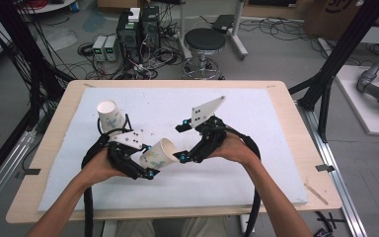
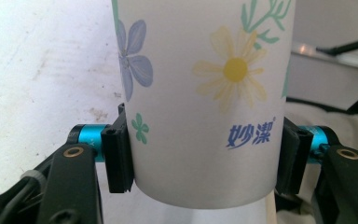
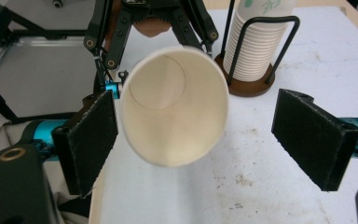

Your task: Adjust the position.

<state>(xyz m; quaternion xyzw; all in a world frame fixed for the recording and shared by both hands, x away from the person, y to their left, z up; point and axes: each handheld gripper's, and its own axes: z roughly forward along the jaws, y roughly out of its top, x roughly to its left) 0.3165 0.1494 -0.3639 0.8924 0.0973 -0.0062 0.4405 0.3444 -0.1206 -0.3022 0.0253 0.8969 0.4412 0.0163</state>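
I take the white foam mat (image 1: 256,148) as my landmark, since it covers most of the wooden table (image 1: 44,163). Toward the mat's far left corner stands the wire cup holder (image 3: 261,46) with its stack of cups (image 1: 109,116). Just nearer than that, over the mat's near-left middle, I hold the single paper cup (image 1: 159,154) up off the surface.

My left gripper (image 2: 200,163) is clamped on this cup: both pads (image 2: 117,161) press the wall low down, near the base. My right gripper (image 3: 214,140) stands wide open, its jaws on either side of the cup's mouth, one close beside the rim, the other well apart.

I judge the cup very light and thin-walled, stiff enough along its rolled rim and base ring but quick to crush or oval in the middle under a hard squeeze. The printed surface looks smooth, so it may slip under a weak grip. The base end, where I already hold it, is the safest place; a second hold should go just under the rim.

The cup's long axis lies near level over the mat, tilted slightly, with the open mouth pointing toward my right gripper and the base toward my left.
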